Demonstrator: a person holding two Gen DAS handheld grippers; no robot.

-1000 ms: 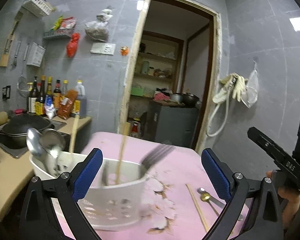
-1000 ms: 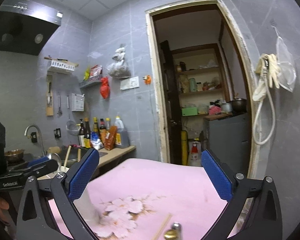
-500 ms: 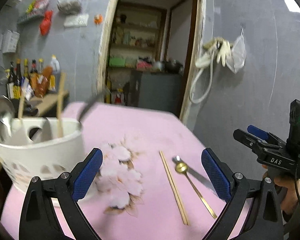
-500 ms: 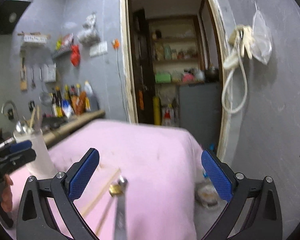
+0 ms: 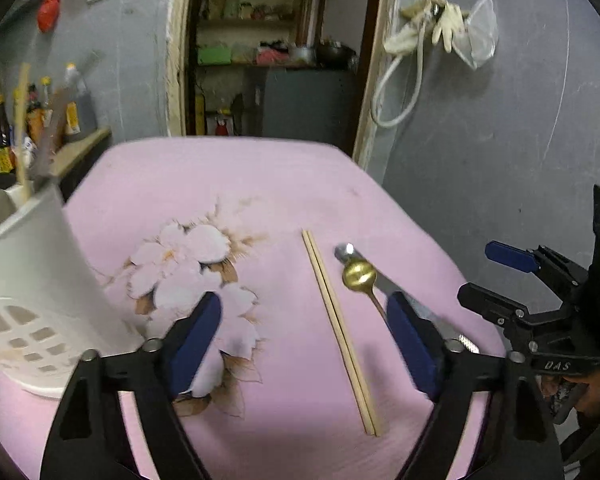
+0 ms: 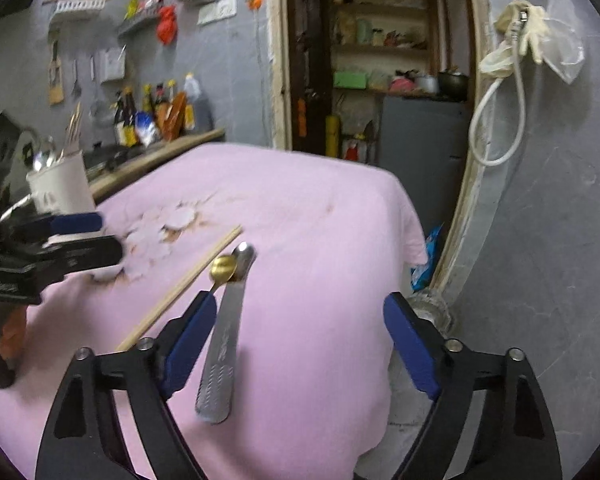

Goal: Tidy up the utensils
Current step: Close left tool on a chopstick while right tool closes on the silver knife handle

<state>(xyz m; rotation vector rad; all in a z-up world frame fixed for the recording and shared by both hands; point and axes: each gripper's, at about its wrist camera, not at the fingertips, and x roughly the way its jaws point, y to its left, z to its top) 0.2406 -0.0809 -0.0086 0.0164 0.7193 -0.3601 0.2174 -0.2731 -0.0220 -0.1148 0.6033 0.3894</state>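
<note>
A pair of wooden chopsticks [image 5: 339, 322] lies on the pink tablecloth [image 5: 284, 184], with a small gold spoon [image 5: 359, 274] and a steel knife [image 6: 225, 336] just to their right. A white utensil holder [image 5: 28, 292] with chopsticks and spoons in it stands at the left. My left gripper [image 5: 306, 344] is open and empty, hovering above the chopsticks. My right gripper [image 6: 296, 344] is open and empty, low over the table's near right corner; its left finger is beside the knife handle. The chopsticks [image 6: 182, 288], spoon [image 6: 222, 267] and holder [image 6: 62, 186] also show in the right wrist view.
The table's right edge drops off close to the knife, next to a grey wall [image 5: 500, 152] and a doorway [image 6: 376, 60]. A kitchen counter with bottles [image 6: 156, 114] runs behind the holder at the left.
Both grippers have tilted down and moved away from the holder toward the loose utensils. The left one now sits over the chopsticks, the right one beside the knife. Both stay open.
</note>
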